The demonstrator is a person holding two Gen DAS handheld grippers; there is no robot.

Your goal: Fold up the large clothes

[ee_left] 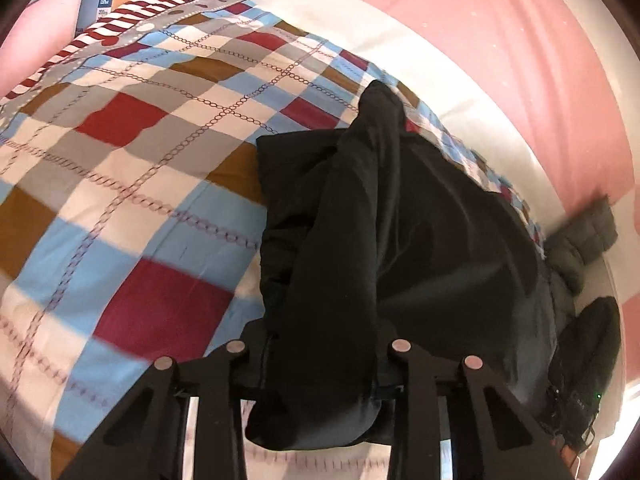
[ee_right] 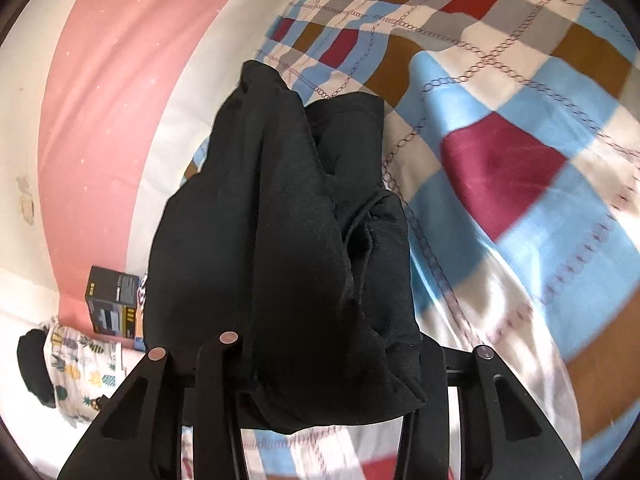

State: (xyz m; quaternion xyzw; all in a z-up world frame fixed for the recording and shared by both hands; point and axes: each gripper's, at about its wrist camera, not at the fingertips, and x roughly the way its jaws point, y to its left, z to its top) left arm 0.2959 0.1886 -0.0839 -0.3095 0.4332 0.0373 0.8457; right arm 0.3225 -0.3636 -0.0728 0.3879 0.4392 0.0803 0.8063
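The black garment (ee_left: 400,220) lies bunched near one edge of the checked bedspread (ee_left: 140,152), its near end gathered up in both grippers and the rest trailing away across the bed toward the pink-and-white wall (ee_left: 480,20). The left gripper (ee_left: 320,392) pinches a thick fold of that cloth between its fingers, and the right gripper (ee_right: 320,380) likewise has its fingers pressed on a bulky wad of the same fabric. The chief risk, as I judge it, is that each pinch holds several layers at once: a lift could carry the whole heap instead of a single edge, so the fold comes out lumpy, or the outer layer could slide free and drop. The fabric looks soft and heavy, so a sleeve or hem hidden underneath may drag and twist. The garment also sits close to the bed's wall-side edge, where a loose end could slip off. Open room lies over the wide bare stretch of bedspread on the other side. A dark box (ee_right: 114,300) and a pineapple-print cloth (ee_right: 80,364) lie well apart from the garment, beyond the working area.
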